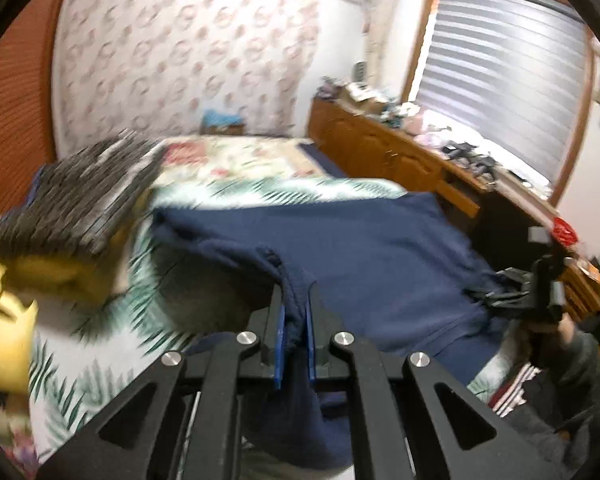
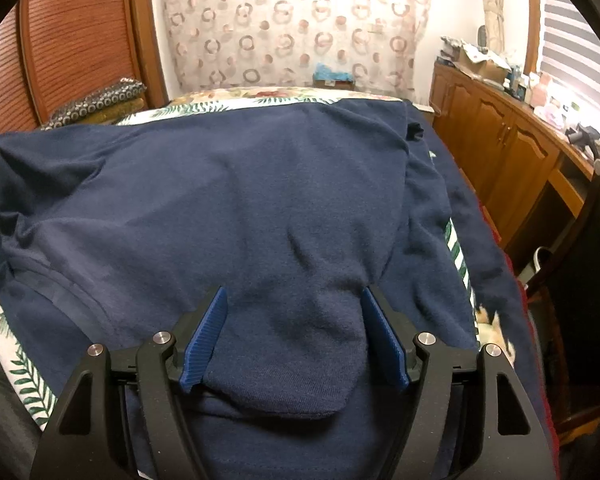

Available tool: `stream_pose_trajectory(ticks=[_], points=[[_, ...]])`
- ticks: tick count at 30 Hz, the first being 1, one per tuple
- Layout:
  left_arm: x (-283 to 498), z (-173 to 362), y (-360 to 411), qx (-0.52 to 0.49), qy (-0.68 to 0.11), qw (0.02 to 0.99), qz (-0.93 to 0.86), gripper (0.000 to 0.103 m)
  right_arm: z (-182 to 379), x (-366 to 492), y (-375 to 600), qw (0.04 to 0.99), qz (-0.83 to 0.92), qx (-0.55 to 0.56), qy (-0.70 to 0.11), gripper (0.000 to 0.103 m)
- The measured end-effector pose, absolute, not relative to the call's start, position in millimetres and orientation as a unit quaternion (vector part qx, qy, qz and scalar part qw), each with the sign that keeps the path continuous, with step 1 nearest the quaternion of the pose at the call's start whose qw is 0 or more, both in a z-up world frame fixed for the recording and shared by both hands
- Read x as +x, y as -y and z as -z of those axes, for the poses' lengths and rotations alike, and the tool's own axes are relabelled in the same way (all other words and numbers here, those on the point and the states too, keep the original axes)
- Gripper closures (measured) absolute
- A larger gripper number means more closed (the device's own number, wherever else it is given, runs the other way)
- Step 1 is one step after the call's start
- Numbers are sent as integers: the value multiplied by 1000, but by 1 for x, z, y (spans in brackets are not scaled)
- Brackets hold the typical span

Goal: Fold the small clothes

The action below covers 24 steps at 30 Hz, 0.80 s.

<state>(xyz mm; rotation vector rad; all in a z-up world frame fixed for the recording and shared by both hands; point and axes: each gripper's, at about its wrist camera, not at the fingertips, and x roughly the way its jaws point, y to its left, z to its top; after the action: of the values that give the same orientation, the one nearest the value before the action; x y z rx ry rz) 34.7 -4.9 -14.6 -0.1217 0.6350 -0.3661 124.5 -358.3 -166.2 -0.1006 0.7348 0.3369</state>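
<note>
Left tool [image 1: 296, 320] pinching navy garment [image 1: 372, 248], right tool [image 2: 296, 336] spread wide

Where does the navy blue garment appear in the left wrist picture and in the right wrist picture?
Left wrist view: the navy garment fills the centre, a fold pinched in the left gripper.
Right wrist view: it covers most of the picture, a flap lying between the open fingers of the right gripper.
Shared landmark: the wooden cabinets at the right.

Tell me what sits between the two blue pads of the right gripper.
A rounded fold of the navy garment lies between the fingers of the right gripper, which are spread apart and not pinching it. The right wrist view shows this.
</note>
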Motion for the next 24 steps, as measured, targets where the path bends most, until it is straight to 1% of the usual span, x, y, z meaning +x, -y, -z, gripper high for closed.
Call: stream_pose_trajectory(ticks=[14,20,21,22,23,24], points=[[89,-61,135,18,-265,910,318,99,123,102,399,940,-142,-17,-309,32],[95,-76,171,22,-268,895,357,98,109,96,411,943,-149,2,-298,32],[96,-76,175,26,-269,893,360,97,106,94,412,944,-149,2,-295,32],[98,-75,177,25,-274,889,366,91,105,93,411,945,-149,0,-293,32],[98,-74,179,25,-279,885,371,82,103,92,411,945,-149,-1,-291,32],[99,-72,179,30,-284,886,365,78,102,92,412,945,-150,-2,-290,32]])
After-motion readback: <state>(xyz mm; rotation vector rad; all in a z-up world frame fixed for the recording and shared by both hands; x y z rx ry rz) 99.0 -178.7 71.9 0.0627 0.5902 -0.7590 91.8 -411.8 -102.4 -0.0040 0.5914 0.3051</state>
